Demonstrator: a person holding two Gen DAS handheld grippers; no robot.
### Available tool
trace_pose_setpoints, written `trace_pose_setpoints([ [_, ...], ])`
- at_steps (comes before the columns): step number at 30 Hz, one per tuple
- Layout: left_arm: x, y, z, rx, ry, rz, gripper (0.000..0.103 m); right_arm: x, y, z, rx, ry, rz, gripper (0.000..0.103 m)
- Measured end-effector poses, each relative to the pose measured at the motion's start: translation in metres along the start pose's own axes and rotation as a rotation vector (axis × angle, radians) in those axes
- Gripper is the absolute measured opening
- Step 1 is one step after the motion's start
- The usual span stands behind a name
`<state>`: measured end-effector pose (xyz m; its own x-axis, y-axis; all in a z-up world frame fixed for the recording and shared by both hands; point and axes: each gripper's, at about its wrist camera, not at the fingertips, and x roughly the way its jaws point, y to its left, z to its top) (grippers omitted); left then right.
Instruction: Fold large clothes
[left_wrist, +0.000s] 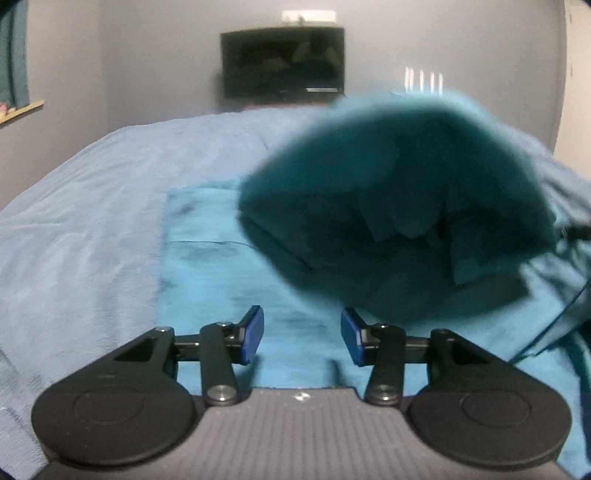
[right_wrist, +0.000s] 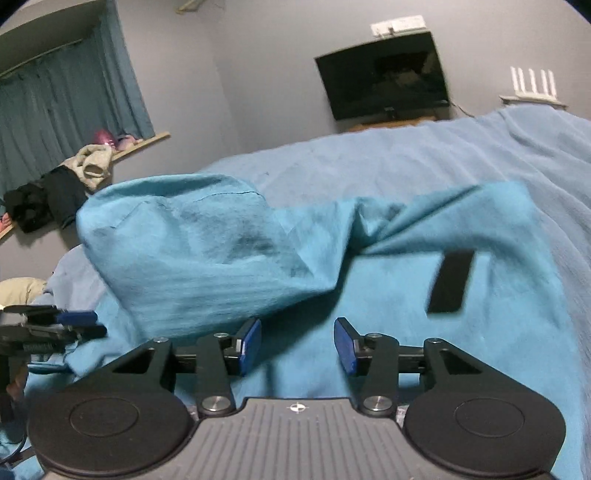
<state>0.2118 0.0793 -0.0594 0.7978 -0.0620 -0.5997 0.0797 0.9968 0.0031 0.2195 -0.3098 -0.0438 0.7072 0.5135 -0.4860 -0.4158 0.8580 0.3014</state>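
While both grippers' fingers (left_wrist: 255, 334) stand apart, the teal garment (right_wrist: 192, 266) lies beyond them.

Teal garment (right_wrist: 229, 266) billowing on bed (right_wrist: 443, 158), right gripper (right_wrist: 297, 345) empty

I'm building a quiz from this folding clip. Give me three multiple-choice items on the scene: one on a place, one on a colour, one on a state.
1. Where is the TV?
A. on the wall beyond the bed
B. on the floor
C. on the bed

2. What colour is the garment?
A. red
B. teal
C. white

3. How does the right claw stand?
A. shut on the garment
B. open, nothing between the pads
C. shut on a black strip

Answers:
1. A: it hangs on the grey wall past the bed's far edge.
2. B: the cloth is teal, brighter than the blue bedcover.
3. B: a clear gap shows between the blue pads.
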Motion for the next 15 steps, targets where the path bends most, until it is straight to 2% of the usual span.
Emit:
trace_pose_setpoints([
  [2, -0.008, 0.010, 0.008, -0.032, -0.045, -0.003, 0.044, -0.015, -0.001, -0.002, 0.081, -0.010, 0.017, 0.049],
  [4, -0.009, 0.012, 0.022, -0.003, -0.091, 0.014, 0.046, -0.025, -0.005, -0.003, 0.218, -0.032, 0.069, 0.053],
  [6, -0.001, 0.008, 0.044, 0.079, -0.129, 0.031, 0.048, -0.028, -0.008, -0.004, 0.338, -0.048, 0.120, 0.054],
  [9, 0.019, -0.010, 0.063, 0.235, -0.132, 0.015, 0.049, -0.018, -0.014, -0.004, 0.488, -0.014, 0.114, 0.057],
  [12, 0.038, -0.038, 0.068, 0.469, -0.151, 0.056, 0.051, 0.006, -0.017, -0.007, 0.629, 0.019, 0.150, 0.061],
  [13, 0.044, -0.046, 0.070, 0.538, -0.162, 0.068, 0.051, 0.014, -0.015, -0.012, 0.646, 0.029, 0.154, 0.063],
  [15, 0.054, -0.054, 0.072, 0.598, -0.165, 0.043, 0.051, 0.027, -0.012, -0.011, 0.663, 0.055, 0.156, 0.065],
])
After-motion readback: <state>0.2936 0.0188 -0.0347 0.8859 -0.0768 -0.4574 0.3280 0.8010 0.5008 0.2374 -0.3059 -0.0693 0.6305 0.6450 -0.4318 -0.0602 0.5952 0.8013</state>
